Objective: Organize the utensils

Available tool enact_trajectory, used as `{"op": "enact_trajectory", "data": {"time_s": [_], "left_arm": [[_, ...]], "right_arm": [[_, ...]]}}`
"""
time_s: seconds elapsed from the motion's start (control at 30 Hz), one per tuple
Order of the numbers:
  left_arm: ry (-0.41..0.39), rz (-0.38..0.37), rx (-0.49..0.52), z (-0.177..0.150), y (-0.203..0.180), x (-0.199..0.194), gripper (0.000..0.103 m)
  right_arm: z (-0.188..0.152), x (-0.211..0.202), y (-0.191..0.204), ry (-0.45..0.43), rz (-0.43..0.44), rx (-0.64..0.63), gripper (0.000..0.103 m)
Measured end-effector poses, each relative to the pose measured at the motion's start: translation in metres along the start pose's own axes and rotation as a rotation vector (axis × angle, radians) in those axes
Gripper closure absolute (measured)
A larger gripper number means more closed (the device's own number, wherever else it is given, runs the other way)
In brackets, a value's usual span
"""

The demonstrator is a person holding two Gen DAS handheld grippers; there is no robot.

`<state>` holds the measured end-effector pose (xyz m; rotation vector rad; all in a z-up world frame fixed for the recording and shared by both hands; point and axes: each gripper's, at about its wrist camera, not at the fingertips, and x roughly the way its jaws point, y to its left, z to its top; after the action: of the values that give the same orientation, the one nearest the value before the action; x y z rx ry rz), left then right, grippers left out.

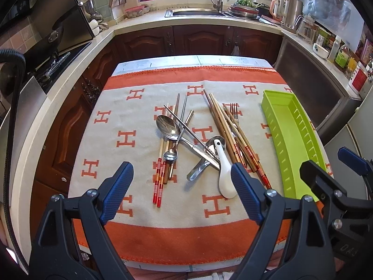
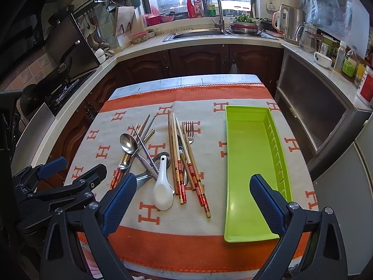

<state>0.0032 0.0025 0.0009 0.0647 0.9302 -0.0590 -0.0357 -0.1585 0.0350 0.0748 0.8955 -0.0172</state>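
Observation:
A jumble of utensils lies on the orange and cream cloth (image 1: 139, 182): a white ceramic spoon (image 1: 225, 175) (image 2: 163, 191), a large steel spoon (image 1: 167, 127) (image 2: 128, 143), a fork (image 1: 233, 112) (image 2: 189, 130), several wooden chopsticks (image 1: 223, 128) (image 2: 173, 144) and red-tipped chopsticks (image 1: 159, 182). To their right stands an empty lime-green tray (image 1: 291, 140) (image 2: 249, 161). My left gripper (image 1: 181, 191) hovers open over the cloth's near edge, in front of the pile. My right gripper (image 2: 193, 205) is open too, between the white spoon and the tray's near end.
The table sits in a kitchen with dark wood cabinets (image 2: 198, 63) around it, a sink and tap (image 2: 214, 11) at the back, a stove (image 1: 58, 58) to the left, and a counter with bottles and a bowl (image 2: 322, 59) on the right.

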Motion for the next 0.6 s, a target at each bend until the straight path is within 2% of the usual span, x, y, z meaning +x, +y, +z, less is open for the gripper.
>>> {"op": "enact_trajectory", "data": {"time_s": [0.6], "left_arm": [[-0.03, -0.083, -0.033, -0.002, 0.016, -0.016, 0.019]], "right_arm": [[0.005, -0.027, 0.011, -0.056, -0.021, -0.046, 0.005]]}}
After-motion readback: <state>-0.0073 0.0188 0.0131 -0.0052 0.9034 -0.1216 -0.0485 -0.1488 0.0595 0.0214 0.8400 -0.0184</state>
